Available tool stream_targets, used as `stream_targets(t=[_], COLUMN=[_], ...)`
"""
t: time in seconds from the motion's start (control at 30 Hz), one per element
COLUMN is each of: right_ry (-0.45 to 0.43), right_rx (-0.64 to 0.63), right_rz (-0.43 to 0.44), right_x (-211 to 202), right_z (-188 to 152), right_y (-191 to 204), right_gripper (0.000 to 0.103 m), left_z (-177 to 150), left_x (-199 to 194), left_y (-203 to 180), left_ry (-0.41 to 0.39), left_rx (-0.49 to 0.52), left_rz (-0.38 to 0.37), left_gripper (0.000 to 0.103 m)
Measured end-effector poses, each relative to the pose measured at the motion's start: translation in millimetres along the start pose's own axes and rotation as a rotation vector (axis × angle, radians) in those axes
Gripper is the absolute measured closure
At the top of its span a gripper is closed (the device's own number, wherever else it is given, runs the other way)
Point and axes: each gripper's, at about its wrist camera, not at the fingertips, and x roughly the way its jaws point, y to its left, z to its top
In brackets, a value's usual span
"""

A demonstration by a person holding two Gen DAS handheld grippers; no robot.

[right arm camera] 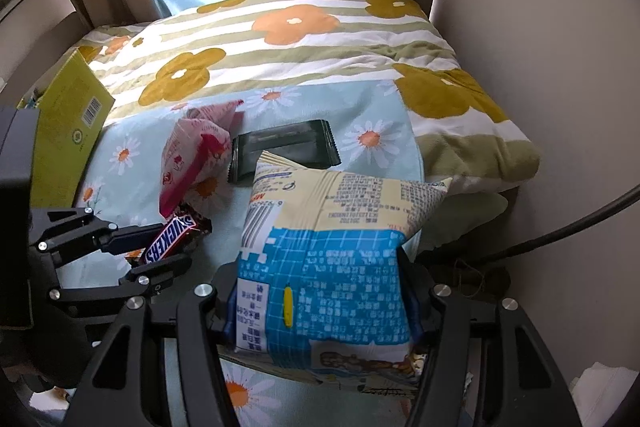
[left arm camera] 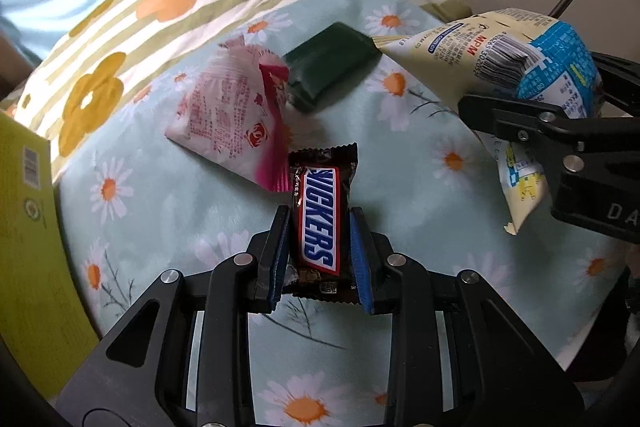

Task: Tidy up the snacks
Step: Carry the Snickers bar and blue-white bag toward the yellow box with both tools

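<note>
A brown Snickers bar (left arm camera: 320,219) is clamped between the blue pads of my left gripper (left arm camera: 320,223), lifted a little off the daisy-print cloth (left arm camera: 160,211). The right wrist view shows the same Snickers bar (right arm camera: 172,239) in the left gripper (right arm camera: 168,247) at lower left. My right gripper (right arm camera: 320,291) is shut on a puffy cream-and-blue snack bag (right arm camera: 332,247); that snack bag (left arm camera: 516,63) hangs at the right of the left wrist view, with the right gripper (left arm camera: 532,115) below it. A pink packet (left arm camera: 236,111) and a dark green packet (left arm camera: 332,63) lie on the cloth behind.
A yellow-green carton (left arm camera: 28,239) stands at the left edge; the carton (right arm camera: 68,131) leans against a striped flower-print quilt (right arm camera: 304,43) at the back. Curtains and a wall close off the far side. A black cable (right arm camera: 560,231) runs at the right.
</note>
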Motion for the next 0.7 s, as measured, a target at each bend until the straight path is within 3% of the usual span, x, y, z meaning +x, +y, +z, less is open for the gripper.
stream_targets(t=[0.47,0.7], right_ry=[-0.055,-0.065], right_rx=[-0.026,-0.023], right_rz=[0.049,0.07], right_x=[-37,-34], right_z=[-3,-9], right_y=[0,-1], right_gripper=[0.047,0.047], left_z=[-23,-28], left_x=[-44,-13], left_y=[-12,-6], left_ry=[-0.072,0.041], left_rx=[-0.084,-0.121], left_rz=[0.032,0.002], left_gripper=[0.082,0.08])
